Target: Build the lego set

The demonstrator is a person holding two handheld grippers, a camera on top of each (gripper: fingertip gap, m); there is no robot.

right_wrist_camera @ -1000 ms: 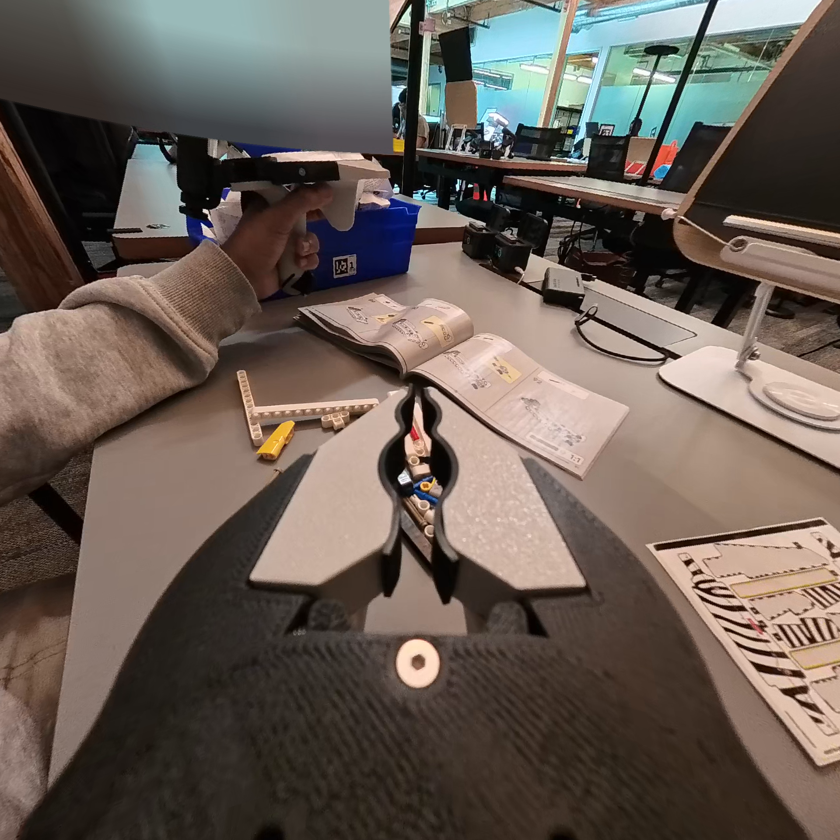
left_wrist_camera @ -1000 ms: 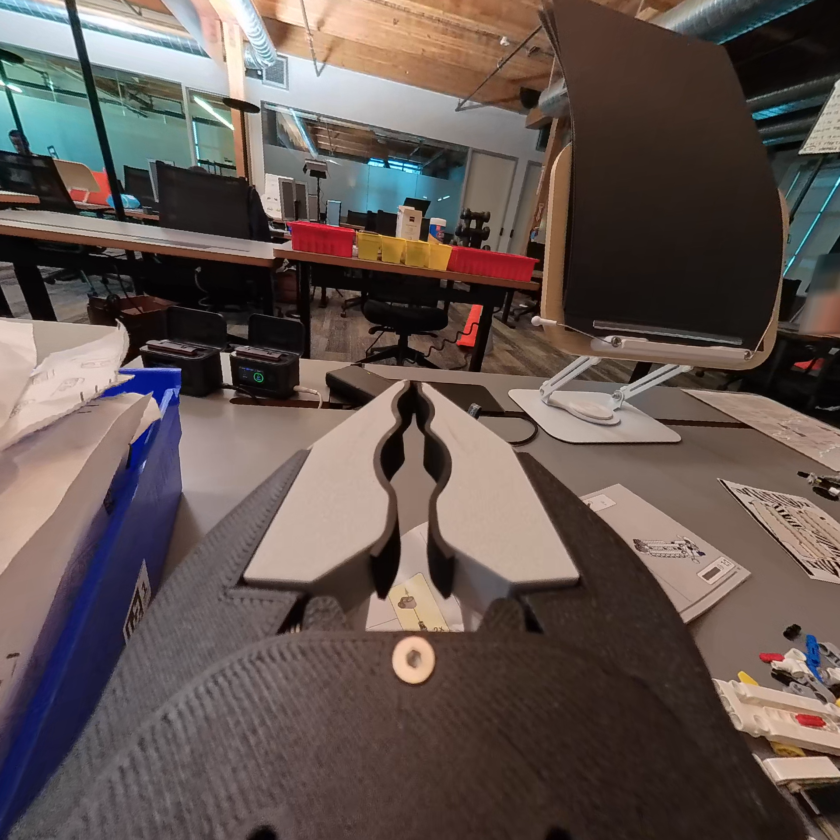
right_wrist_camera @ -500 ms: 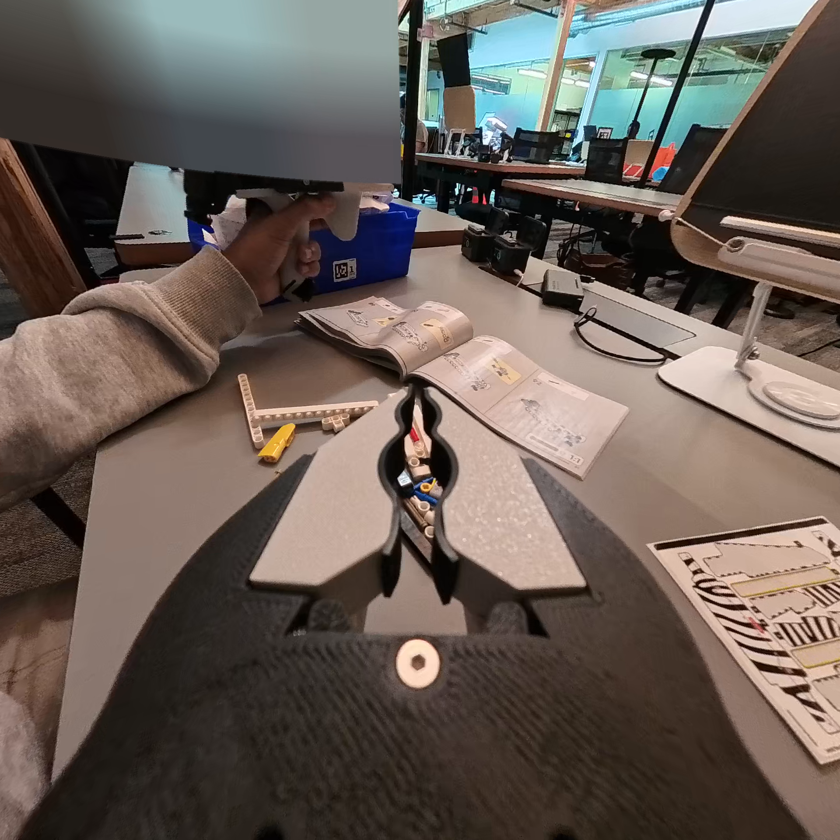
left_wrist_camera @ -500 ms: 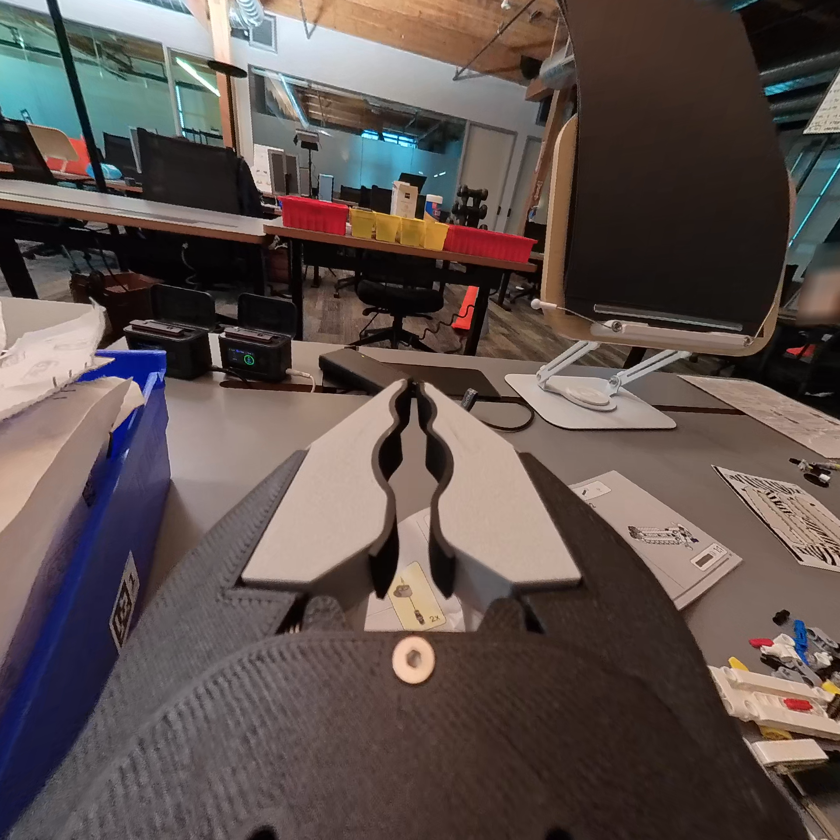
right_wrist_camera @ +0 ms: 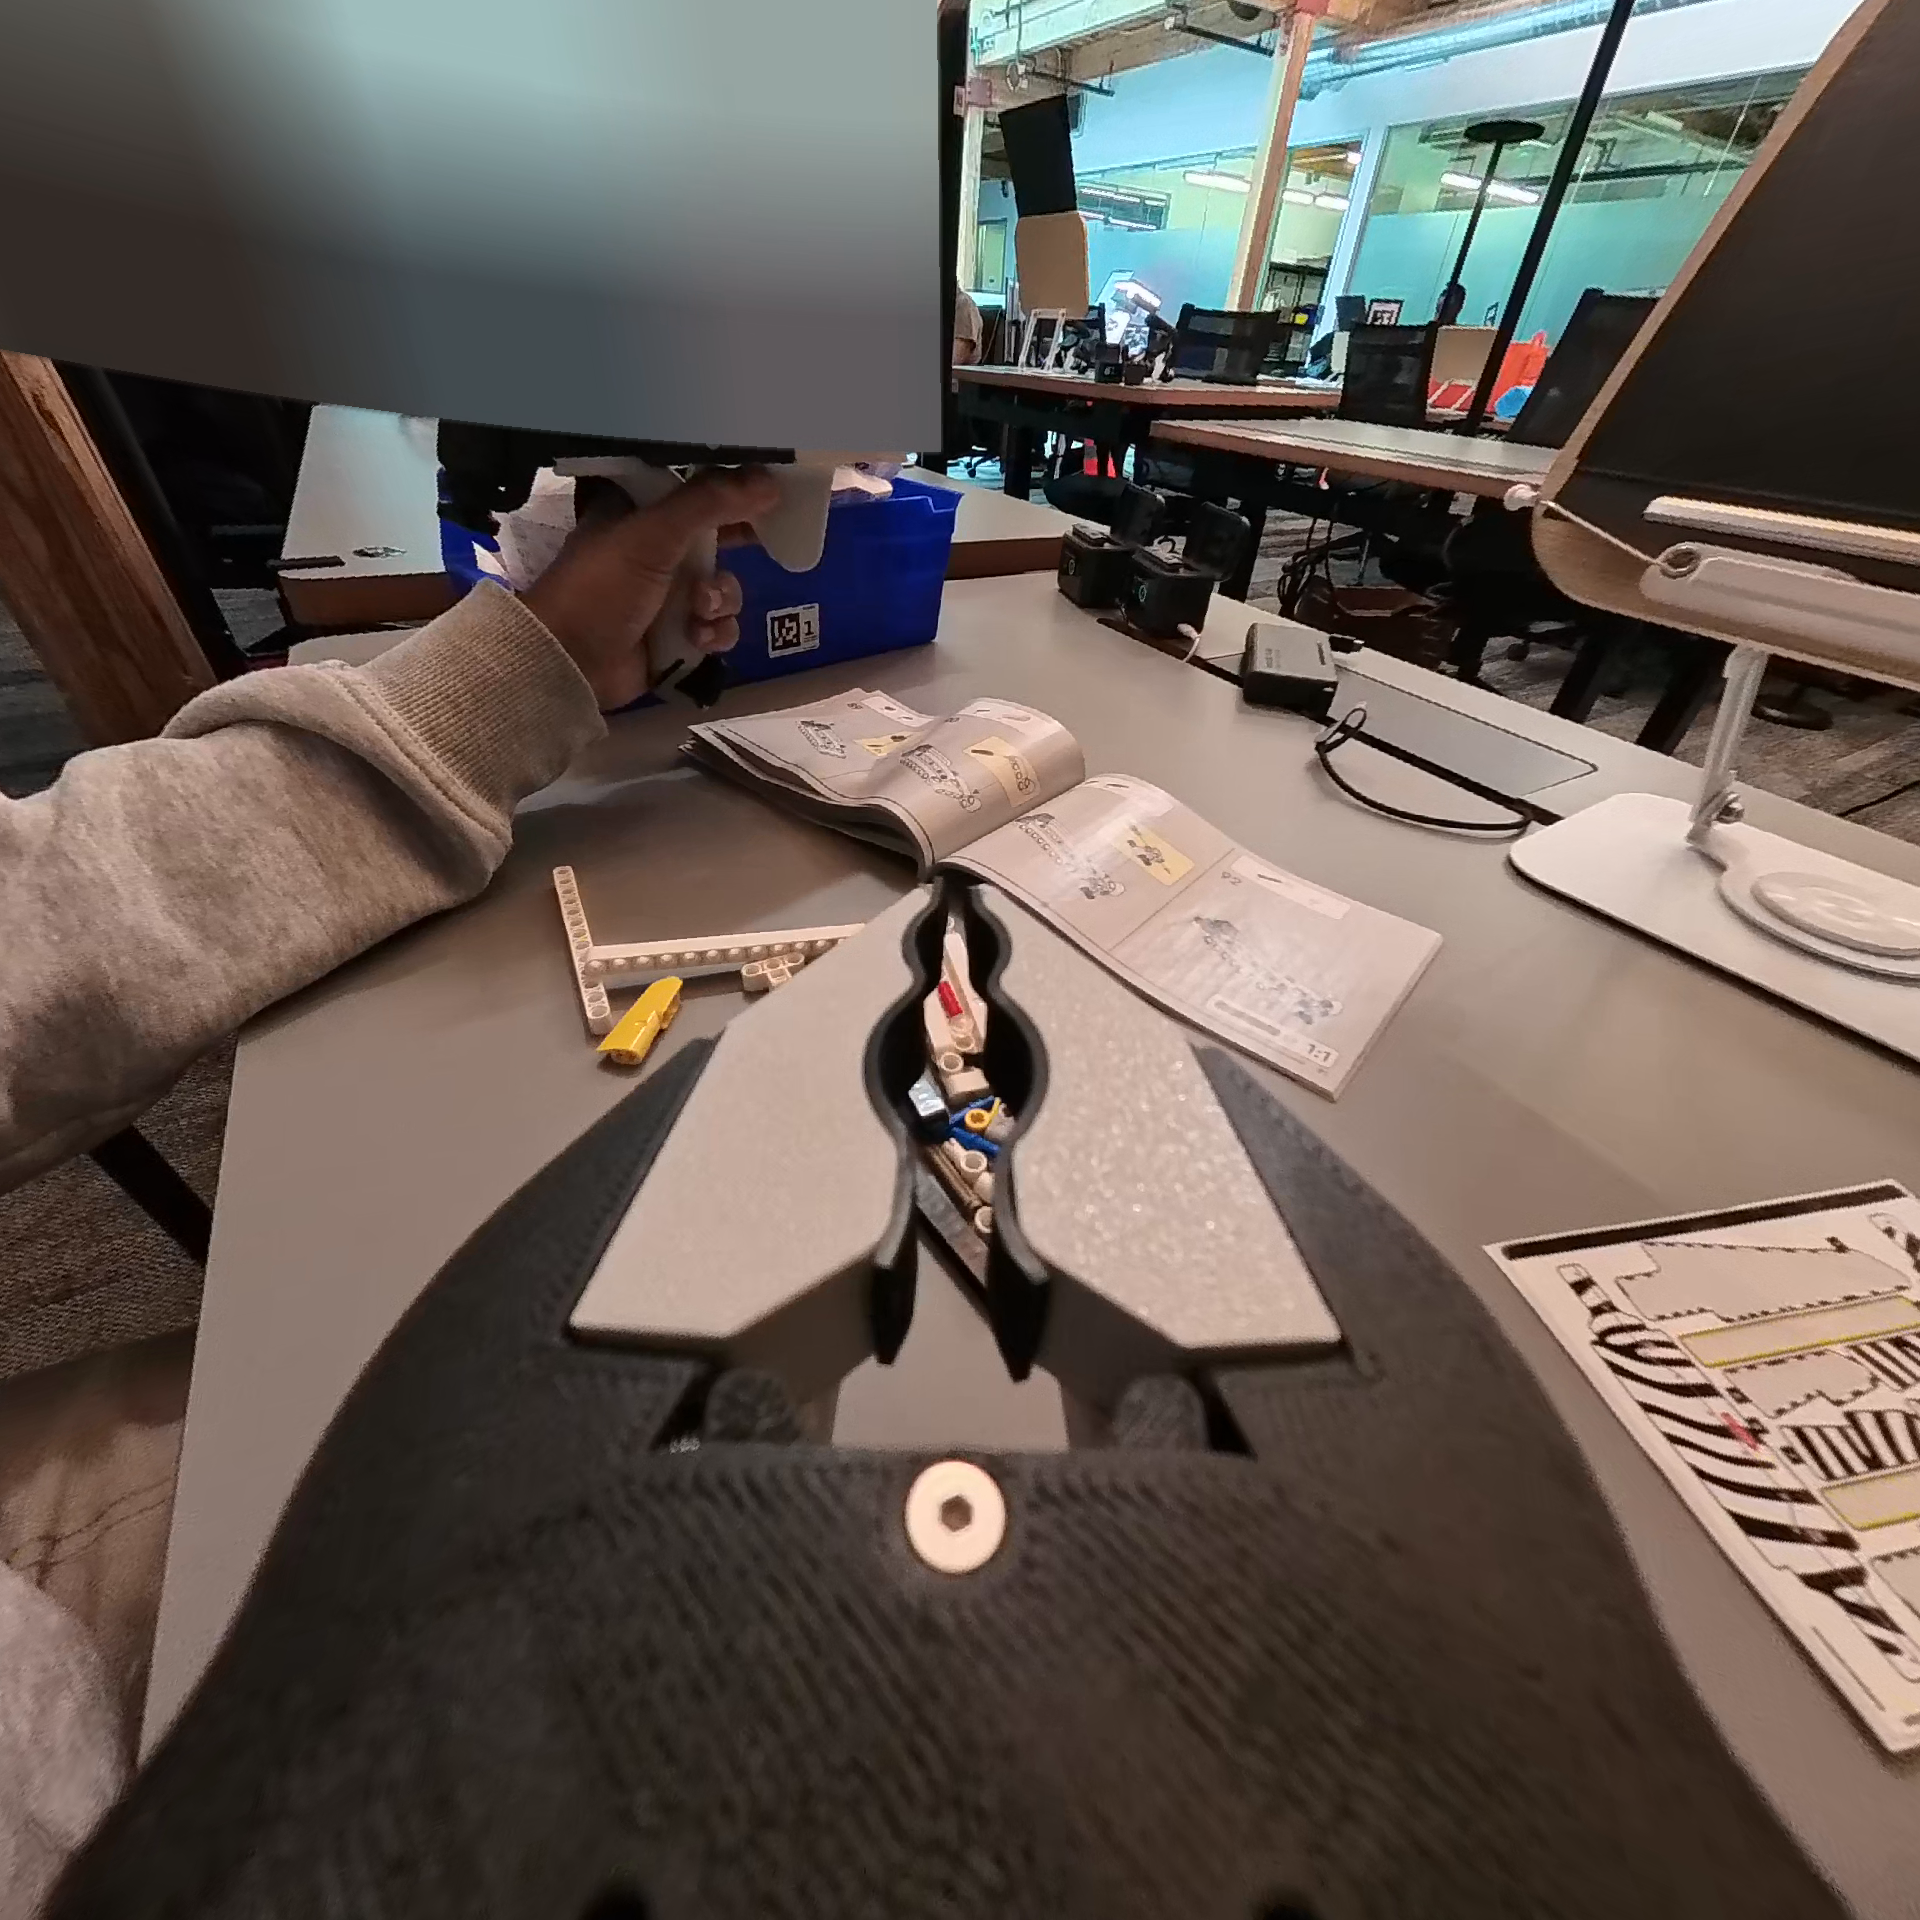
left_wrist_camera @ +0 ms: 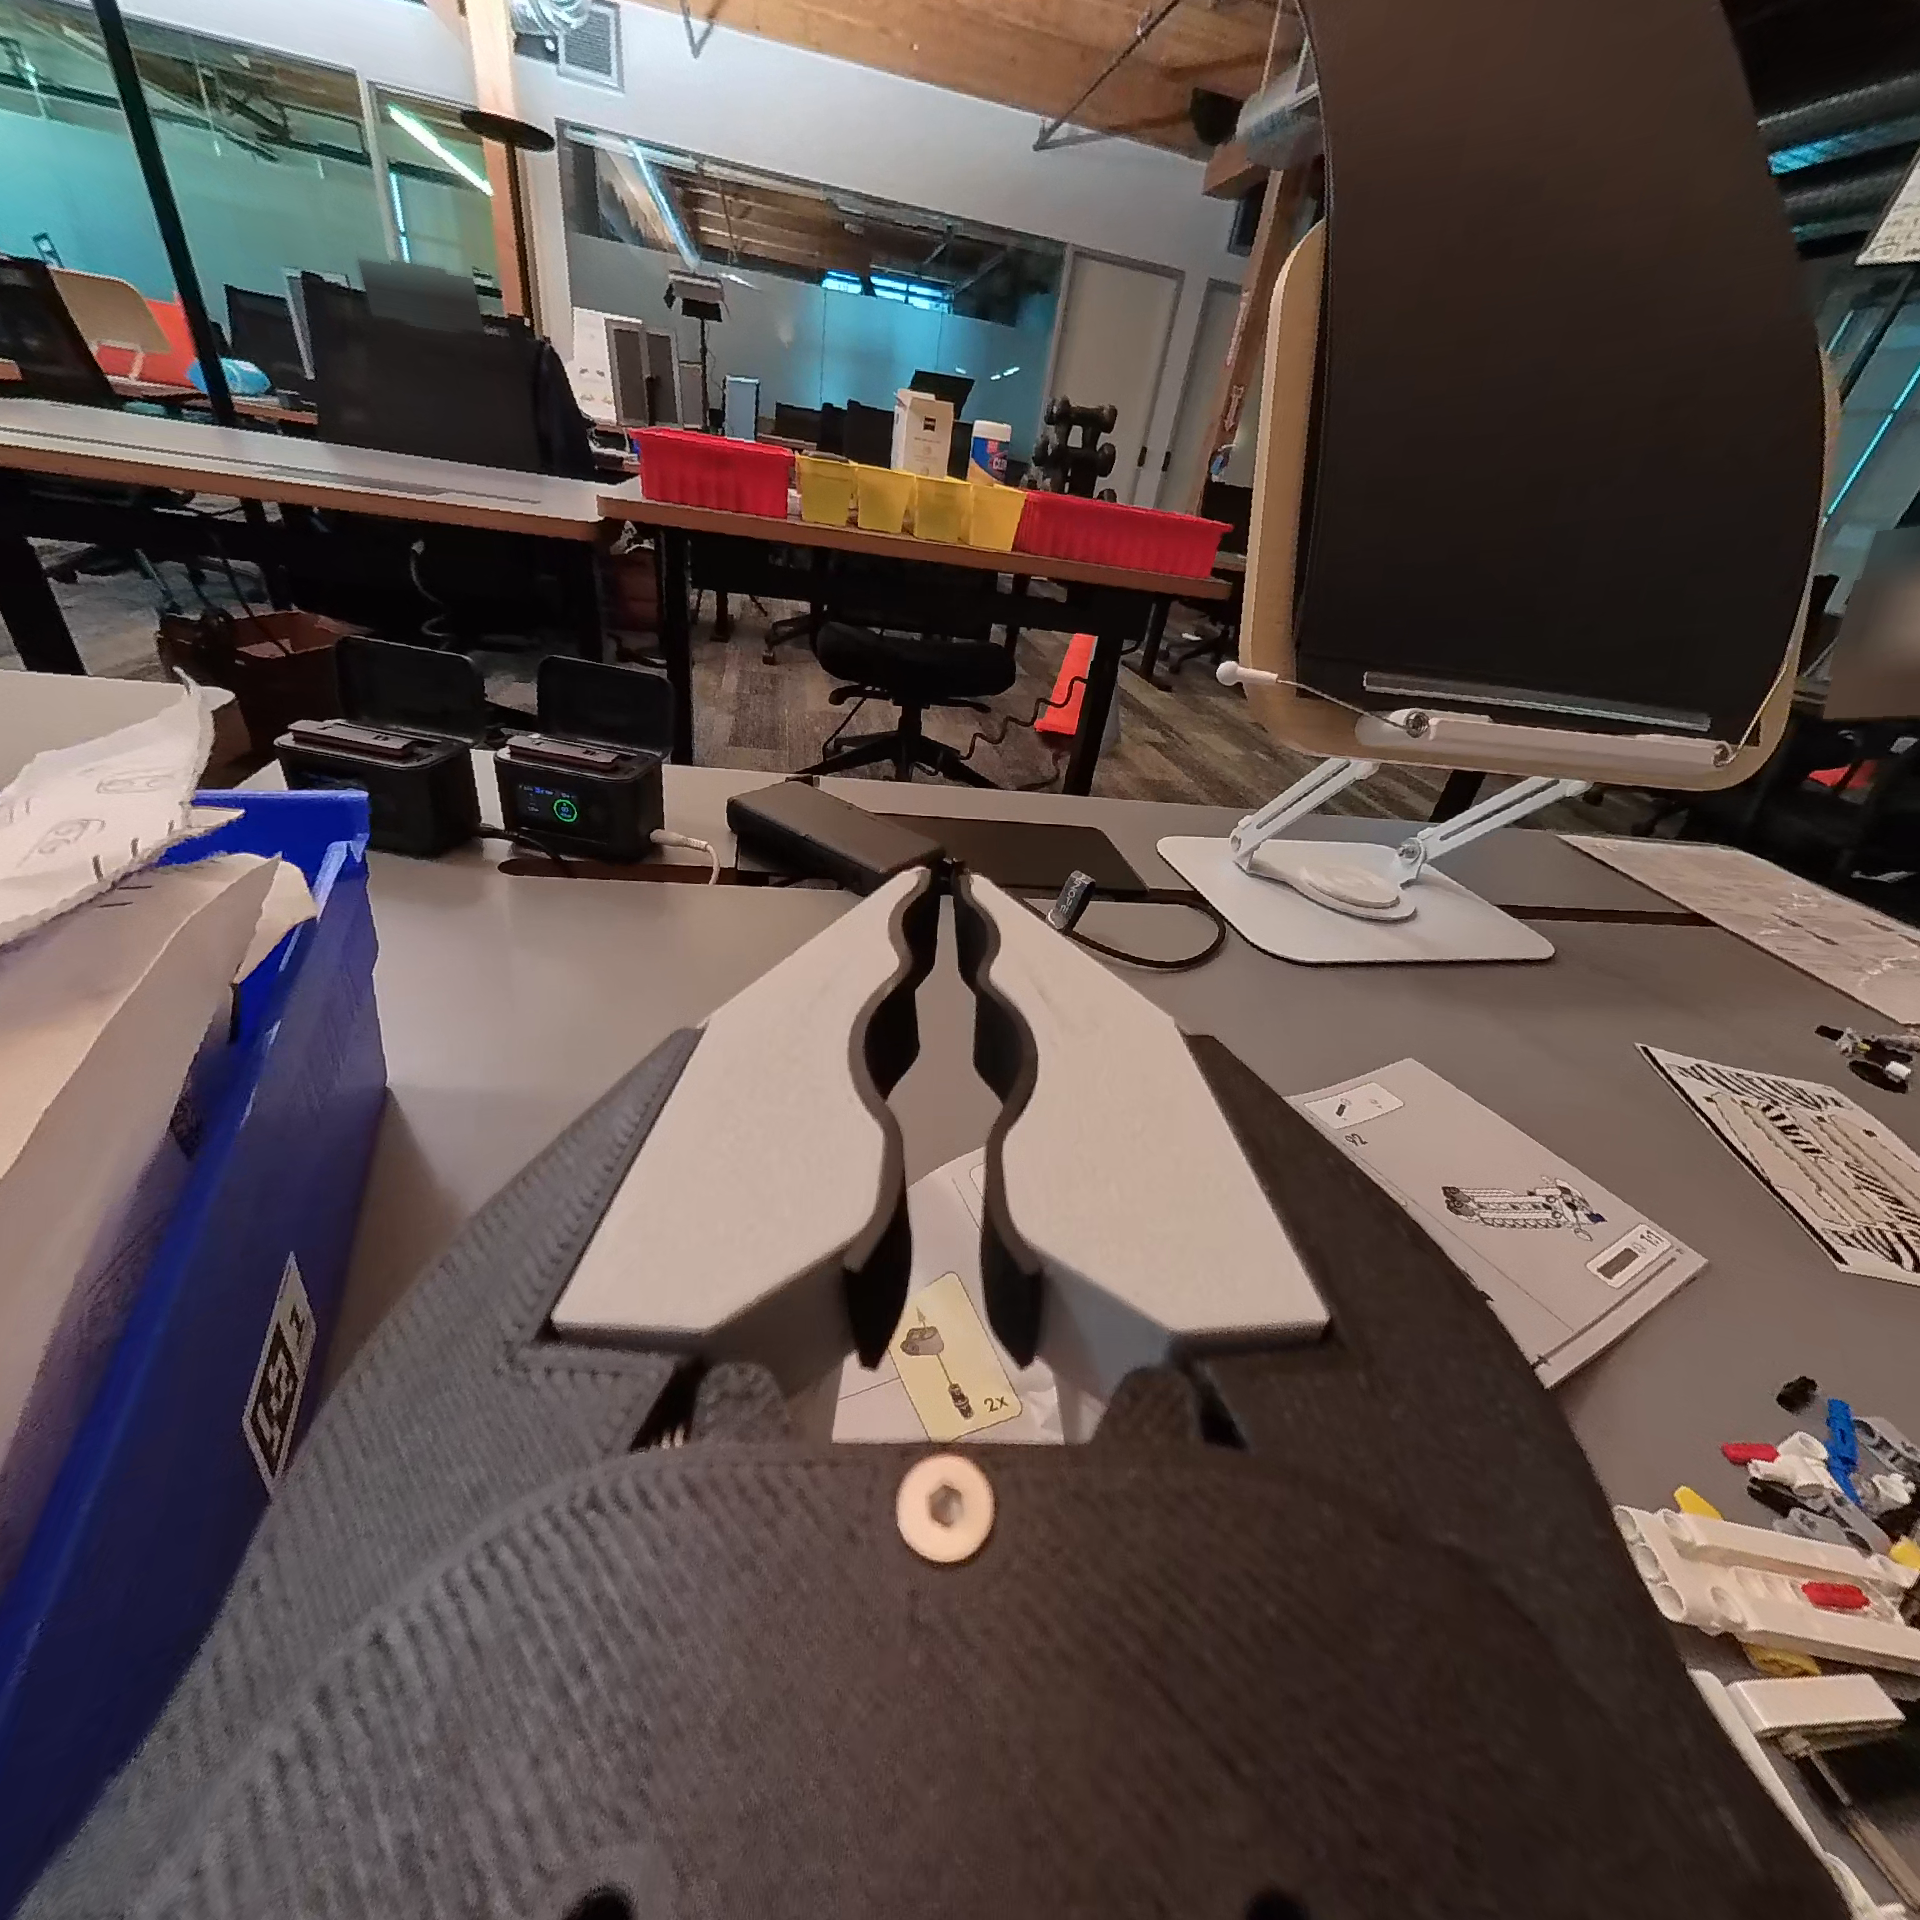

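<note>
My left gripper (left_wrist_camera: 948, 883) hangs above the open instruction booklet (left_wrist_camera: 1496, 1216), jaws clenched, tips together, nothing between them. Blue bin (left_wrist_camera: 208, 1143) stuffed with paper sits on its left. Loose lego pieces (left_wrist_camera: 1808, 1455) and a white partly built assembly (left_wrist_camera: 1766, 1600) lie near right on the grey table (left_wrist_camera: 540, 997).

My right gripper (right_wrist_camera: 951, 899) is also clenched and empty, held over the small pile of lego pieces (right_wrist_camera: 961, 1101). White L-shaped beam (right_wrist_camera: 665, 951) with a yellow piece (right_wrist_camera: 639, 1023) just beside it lies to the left. Sticker sheet (right_wrist_camera: 1766, 1423) near right. Far left, a hand (right_wrist_camera: 644, 592) in a grey sleeve grips the other tool's handle by the bin
</note>
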